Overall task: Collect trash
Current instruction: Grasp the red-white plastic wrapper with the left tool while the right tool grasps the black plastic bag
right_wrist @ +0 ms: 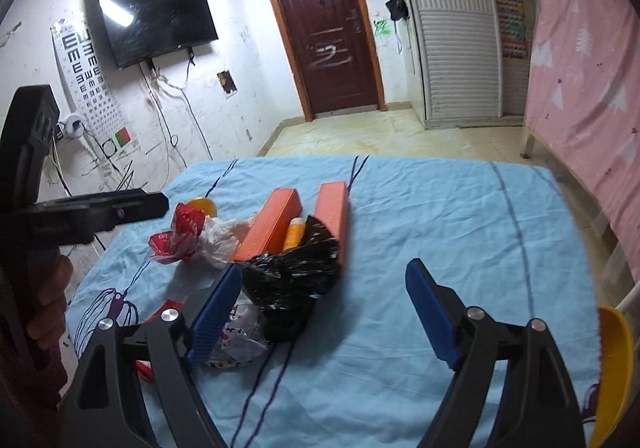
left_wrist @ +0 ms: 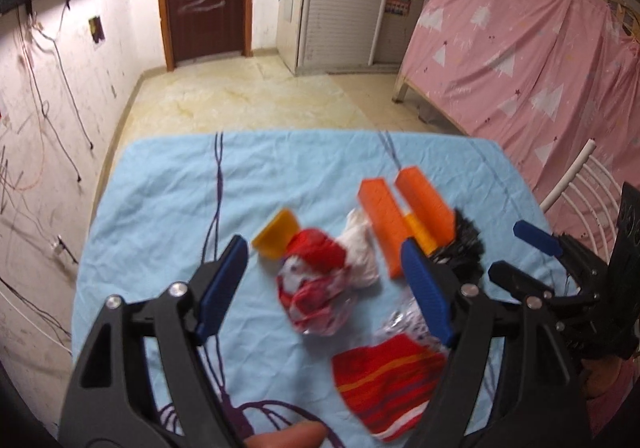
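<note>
1. Trash: a loose heap on the blue cloth point(right_wrist: 440, 216) that covers the table, all of it on the cloth's left half as the right wrist view shows it. The pieces lie touching or overlapping, so they are probably gathered for collection rather than scattered.
2. Red and white plastic bag point(left_wrist: 316, 288): crumpled, at the heap's left side, just beside a white tissue wad point(left_wrist: 362, 248).
3. Two orange boxes point(left_wrist: 382, 224): long, lying side by side at a slant, with a yellow tube point(right_wrist: 295, 234) between them.
4. Black plastic bag point(right_wrist: 292, 276): crumpled, resting against the near ends of the boxes.
5. Red striped wrapper point(left_wrist: 388, 380): flat, nearest the person, beside a clear crinkled wrapper point(right_wrist: 236, 340).
6. Yellow wedge-shaped piece point(left_wrist: 278, 234): at the far left of the heap, touching the red bag.
7. Left gripper point(left_wrist: 324, 280): jaws wide apart, holding nothing, hovering over the heap; the red and white bag sits between the fingers, seemingly the likeliest first pick.
8. Right gripper point(right_wrist: 324, 308): jaws wide, empty; the black bag lies just inside its left finger, the rest of the gap over bare cloth.
9. No bin is identifiable; a yellow object point(right_wrist: 612, 368) shows at the right edge.
</note>
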The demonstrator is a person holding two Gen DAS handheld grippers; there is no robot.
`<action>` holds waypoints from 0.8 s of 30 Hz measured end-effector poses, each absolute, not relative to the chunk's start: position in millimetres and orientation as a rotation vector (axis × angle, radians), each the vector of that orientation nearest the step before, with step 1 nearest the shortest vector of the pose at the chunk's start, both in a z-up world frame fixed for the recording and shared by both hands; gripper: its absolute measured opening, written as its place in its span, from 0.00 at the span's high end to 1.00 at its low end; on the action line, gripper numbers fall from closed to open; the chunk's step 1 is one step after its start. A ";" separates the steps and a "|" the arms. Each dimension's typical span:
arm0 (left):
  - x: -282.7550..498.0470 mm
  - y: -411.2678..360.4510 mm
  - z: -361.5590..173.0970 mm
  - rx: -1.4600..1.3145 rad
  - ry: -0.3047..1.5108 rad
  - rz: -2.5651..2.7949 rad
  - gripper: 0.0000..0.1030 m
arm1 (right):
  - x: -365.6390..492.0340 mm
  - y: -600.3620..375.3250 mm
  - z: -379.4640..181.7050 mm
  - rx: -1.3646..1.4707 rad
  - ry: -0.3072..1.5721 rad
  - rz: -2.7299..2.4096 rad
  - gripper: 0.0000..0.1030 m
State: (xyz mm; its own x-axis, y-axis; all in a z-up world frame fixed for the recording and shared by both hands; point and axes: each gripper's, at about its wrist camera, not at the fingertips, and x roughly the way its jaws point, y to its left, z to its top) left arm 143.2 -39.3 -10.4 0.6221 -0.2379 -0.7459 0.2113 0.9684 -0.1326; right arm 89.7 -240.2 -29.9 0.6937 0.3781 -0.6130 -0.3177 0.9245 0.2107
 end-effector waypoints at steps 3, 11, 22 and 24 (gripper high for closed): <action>145.1 -36.8 -23.8 -0.044 0.895 -0.280 0.27 | 95.2 -231.8 -32.3 0.076 0.727 0.385 0.25; 150.0 -38.8 -50.3 -0.039 0.943 -0.315 0.52 | 103.0 -225.7 -36.6 0.067 0.767 0.381 0.25; 142.6 -30.9 -45.4 -0.060 0.911 -0.335 0.71 | 113.2 -219.5 -46.8 0.090 0.853 0.449 0.77; 138.3 -30.0 -40.6 -0.061 0.900 -0.337 0.71 | 109.6 -221.2 -43.2 0.091 0.833 0.440 0.78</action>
